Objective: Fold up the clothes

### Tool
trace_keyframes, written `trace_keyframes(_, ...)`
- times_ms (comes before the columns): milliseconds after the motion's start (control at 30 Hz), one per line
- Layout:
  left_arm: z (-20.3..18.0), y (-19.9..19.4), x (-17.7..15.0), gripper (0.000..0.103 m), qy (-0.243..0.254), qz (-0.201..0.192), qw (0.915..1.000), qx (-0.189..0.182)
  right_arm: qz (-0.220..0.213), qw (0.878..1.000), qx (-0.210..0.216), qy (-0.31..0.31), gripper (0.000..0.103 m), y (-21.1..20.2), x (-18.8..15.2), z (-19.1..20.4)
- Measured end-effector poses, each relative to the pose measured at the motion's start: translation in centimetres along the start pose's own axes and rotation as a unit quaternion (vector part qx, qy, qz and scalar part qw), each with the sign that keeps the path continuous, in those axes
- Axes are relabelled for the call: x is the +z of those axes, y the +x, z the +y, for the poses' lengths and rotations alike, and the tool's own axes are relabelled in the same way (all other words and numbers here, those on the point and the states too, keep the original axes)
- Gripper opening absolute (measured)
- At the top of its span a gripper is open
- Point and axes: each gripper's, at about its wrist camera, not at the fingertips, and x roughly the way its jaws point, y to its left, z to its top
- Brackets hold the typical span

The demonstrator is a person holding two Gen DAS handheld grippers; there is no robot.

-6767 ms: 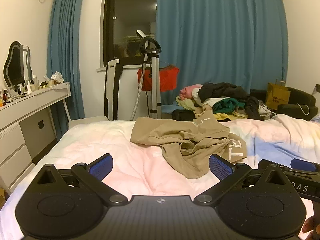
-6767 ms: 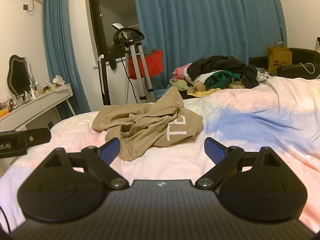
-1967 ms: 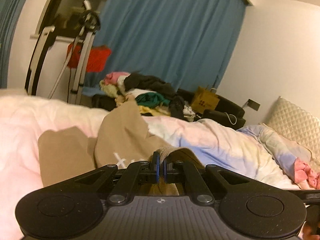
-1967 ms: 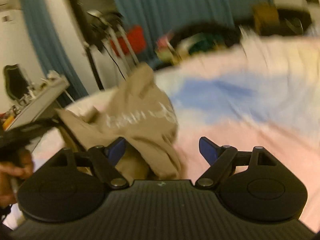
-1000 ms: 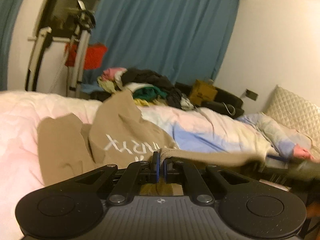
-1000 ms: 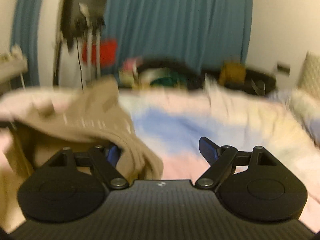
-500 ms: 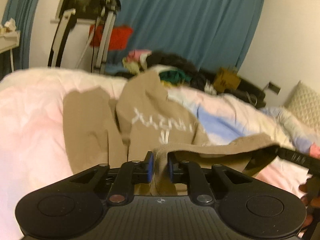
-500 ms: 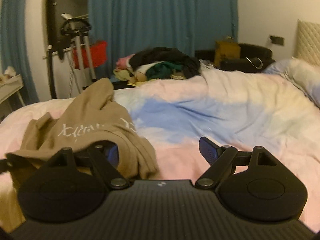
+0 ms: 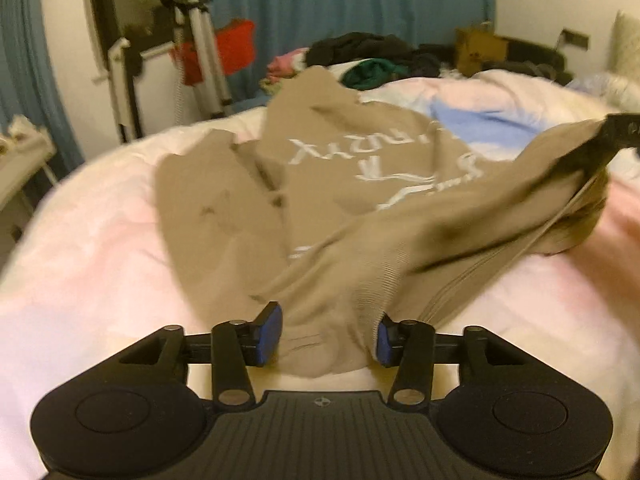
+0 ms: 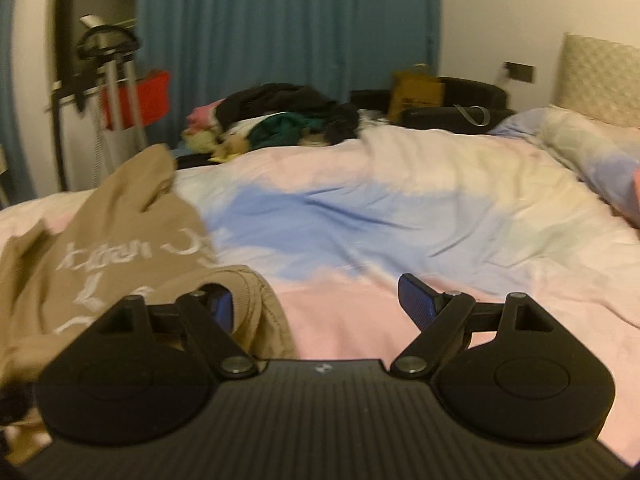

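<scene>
On the bed (image 10: pixel 400 216), my tan sweatshirt (image 9: pixel 320 184) lies spread, unfolded. My left gripper (image 9: pixel 326 338) gapes around its hem; my right gripper (image 10: pixel 314 306) is wide.

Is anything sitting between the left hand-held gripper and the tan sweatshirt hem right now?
Nothing visible. The left hand-held gripper is open with the ribbed hem of the tan sweatshirt lying directly between its blue pads. Only the bedspread lies around it.
</scene>
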Motion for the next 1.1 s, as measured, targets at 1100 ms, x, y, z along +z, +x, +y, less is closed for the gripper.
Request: trace_keyframes(1100,5.2,-22.5,14.7,0.069,-0.188,-0.331,0.919,0.102,-0.197,0.97,0.141,-0.035,0.086,-15.3,17.3,2.5)
